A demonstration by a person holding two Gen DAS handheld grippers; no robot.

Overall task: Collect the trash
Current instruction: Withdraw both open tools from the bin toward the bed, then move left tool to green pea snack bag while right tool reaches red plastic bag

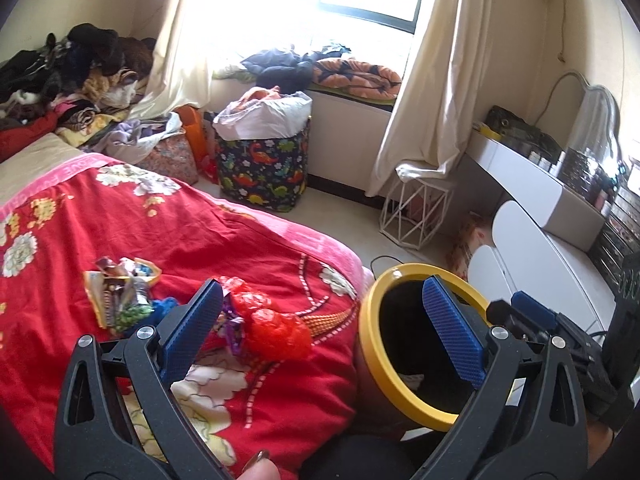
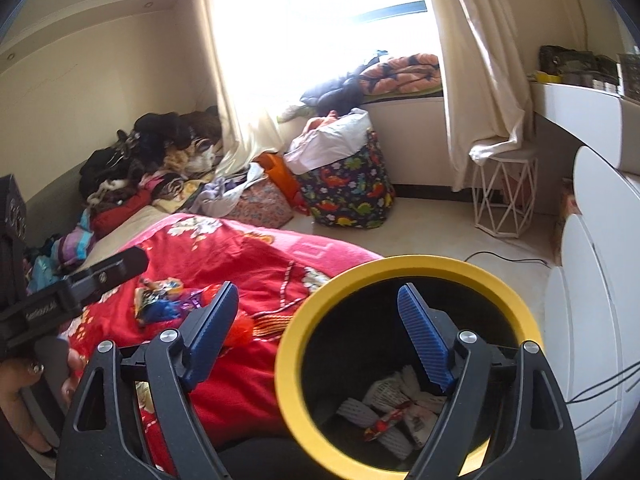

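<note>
Loose trash lies on the red floral bedspread: crumpled snack wrappers, a purple wrapper and a red plastic bag. My left gripper hangs open just above this trash, with nothing between its fingers. A black bin with a yellow rim stands against the bed's edge on the right. White foam nets and a red wrapper lie at its bottom. My right gripper is open and empty over the bin's near rim, its right finger above the opening. The wrappers also show in the right wrist view.
A dinosaur-print basket stuffed with bags stands on the floor by the window bench. A white wire stool and a white dresser line the right side. Clothes are piled on the bed's far end. A cable crosses the floor.
</note>
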